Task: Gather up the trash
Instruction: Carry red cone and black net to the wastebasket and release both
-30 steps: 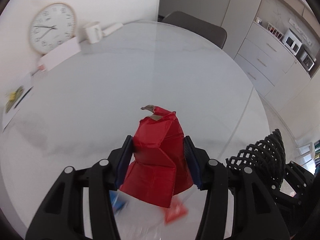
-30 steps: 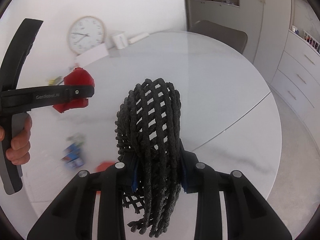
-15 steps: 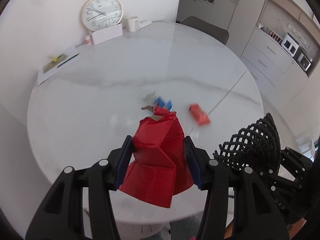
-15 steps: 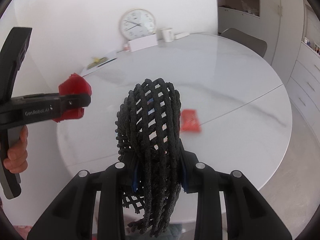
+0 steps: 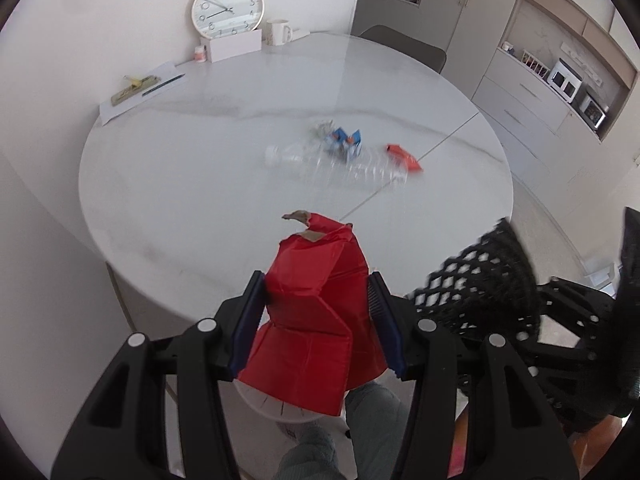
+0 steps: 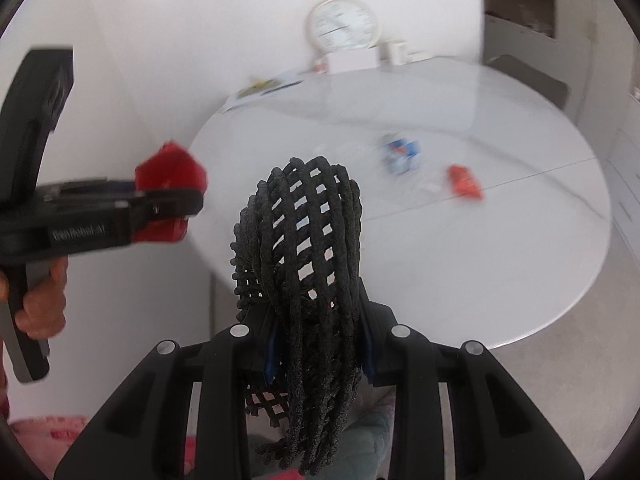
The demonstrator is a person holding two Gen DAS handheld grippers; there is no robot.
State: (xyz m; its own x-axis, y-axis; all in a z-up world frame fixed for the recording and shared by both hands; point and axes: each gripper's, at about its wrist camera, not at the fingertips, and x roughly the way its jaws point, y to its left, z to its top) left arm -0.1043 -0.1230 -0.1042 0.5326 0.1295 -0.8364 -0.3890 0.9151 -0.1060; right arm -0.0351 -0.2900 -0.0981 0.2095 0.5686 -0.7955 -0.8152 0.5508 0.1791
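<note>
My left gripper (image 5: pixel 316 320) is shut on a crumpled red paper carton (image 5: pixel 316 308), held off the near edge of the round white table (image 5: pixel 200 200). In the right wrist view the same red carton (image 6: pixel 170 178) shows at the left, a hand below it. My right gripper (image 6: pixel 318 340) is shut on a bunched black net bag (image 6: pixel 304 248); this black net bag (image 5: pixel 480 276) also appears at the right of the left wrist view. On the table lie a clear plastic bottle (image 5: pixel 320 162), a blue-and-white wrapper (image 5: pixel 344 142) and an orange wrapper (image 5: pixel 404 156).
A clock (image 5: pixel 227 7), a white box (image 5: pixel 234 44), a mug (image 5: pixel 278 32) and papers with a pen (image 5: pixel 140 90) stand at the table's far side. A grey chair (image 5: pixel 404 46) is behind it, cabinets (image 5: pixel 532 92) at the right. A person's trouser legs (image 5: pixel 340 432) show below.
Both grippers have pulled back from over the table to beyond its near edge, still holding the carton and the net bag. The trash on the table now lies farther away.
</note>
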